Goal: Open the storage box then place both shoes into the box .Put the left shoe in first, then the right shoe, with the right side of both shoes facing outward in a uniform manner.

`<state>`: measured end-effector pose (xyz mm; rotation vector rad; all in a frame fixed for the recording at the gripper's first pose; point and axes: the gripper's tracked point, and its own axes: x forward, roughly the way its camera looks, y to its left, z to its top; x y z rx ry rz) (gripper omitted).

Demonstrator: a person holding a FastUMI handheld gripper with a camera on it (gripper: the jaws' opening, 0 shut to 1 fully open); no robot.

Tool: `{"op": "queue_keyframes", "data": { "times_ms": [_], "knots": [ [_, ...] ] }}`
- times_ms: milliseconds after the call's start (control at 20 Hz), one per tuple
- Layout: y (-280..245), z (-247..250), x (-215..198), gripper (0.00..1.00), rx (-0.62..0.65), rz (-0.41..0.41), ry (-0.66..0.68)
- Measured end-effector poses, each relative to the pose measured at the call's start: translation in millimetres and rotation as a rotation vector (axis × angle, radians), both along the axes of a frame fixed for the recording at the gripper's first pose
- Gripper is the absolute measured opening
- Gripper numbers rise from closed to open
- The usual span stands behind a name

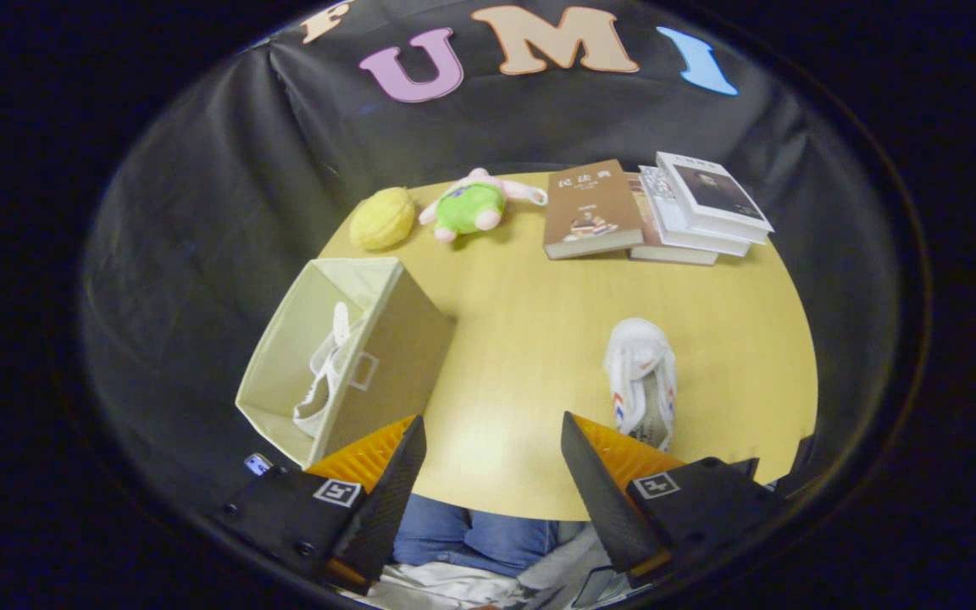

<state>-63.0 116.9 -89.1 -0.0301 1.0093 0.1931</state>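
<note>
An open beige fabric storage box [403,339] stands on the round table, just ahead of my left finger. One white shoe [329,373] lies on its side inside the box, along the wall nearest the table's middle. The other white shoe [642,381], with red and blue marks on its side, sits upright on the table just beyond my right finger, toe pointing away. My gripper [492,470] hangs open above the table's near edge, with nothing between its fingers [598,479]. It is between the box and the loose shoe.
At the far side of the yellow wooden table [530,339] lie a yellow plush ball [382,218], a green and pink plush toy [471,206] and a pile of books [649,207]. A person's blue jeans [471,534] show below the near table edge.
</note>
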Motion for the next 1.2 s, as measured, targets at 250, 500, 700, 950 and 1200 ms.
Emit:
{"op": "queue_keyframes", "data": {
  "times_ms": [250, 500, 700, 950, 1200],
  "knots": [
    [-76, -32, 8, 0.99, -0.148, -0.061, 0.006],
    [-118, -72, 12, 0.98, -0.247, -0.074, 0.035],
    [-116, -92, 7, 0.97, -0.238, -0.043, 0.077],
    [-123, -107, 3, 0.95, -0.277, -0.026, 0.105],
    [-133, -115, 6, 0.94, -0.291, -0.038, 0.119]
  ]
}}
